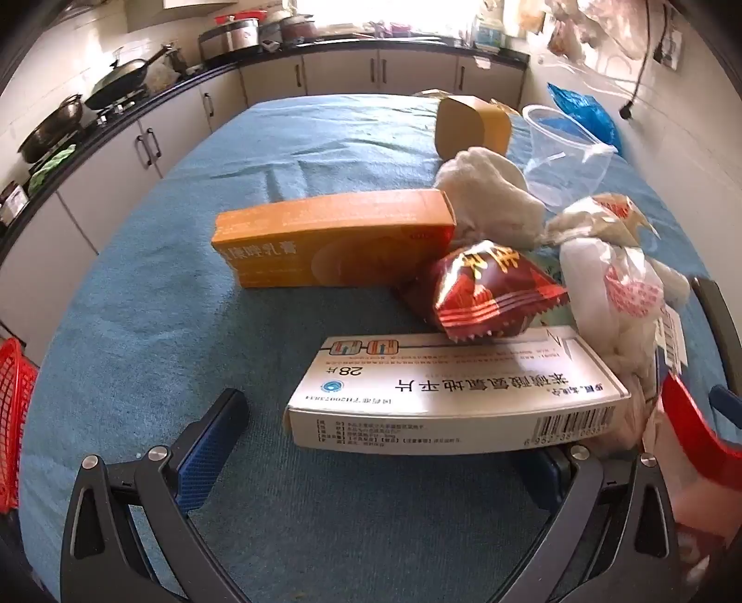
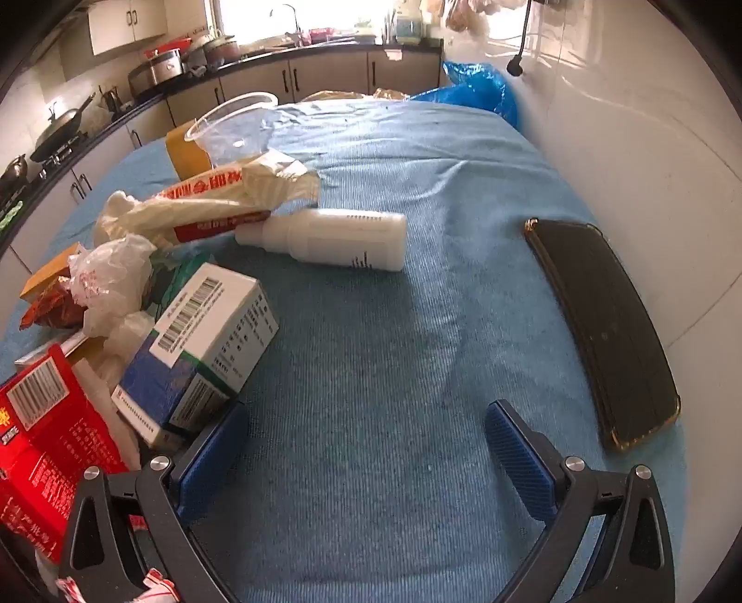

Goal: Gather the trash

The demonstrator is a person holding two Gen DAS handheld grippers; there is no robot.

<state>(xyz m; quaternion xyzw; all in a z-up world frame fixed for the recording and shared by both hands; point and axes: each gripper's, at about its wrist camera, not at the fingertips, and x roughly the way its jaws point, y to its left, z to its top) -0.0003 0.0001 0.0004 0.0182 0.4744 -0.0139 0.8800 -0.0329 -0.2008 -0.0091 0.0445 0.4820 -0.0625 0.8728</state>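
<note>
Both grippers' fingers stand wide apart, holding nothing. Just ahead of the left gripper lies a white box on the blue cloth; beyond it a red wrapper, orange box and clear cup. Past the empty right gripper lies a white bottle.

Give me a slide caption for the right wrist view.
Open right gripper above blue cloth, trash pile left, white bottle ahead, phone right.

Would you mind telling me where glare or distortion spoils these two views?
Left wrist view: the window is blown out white and the counter bows with fisheye curvature. Right wrist view: the window is overexposed, and glare washes the white wall.
</note>
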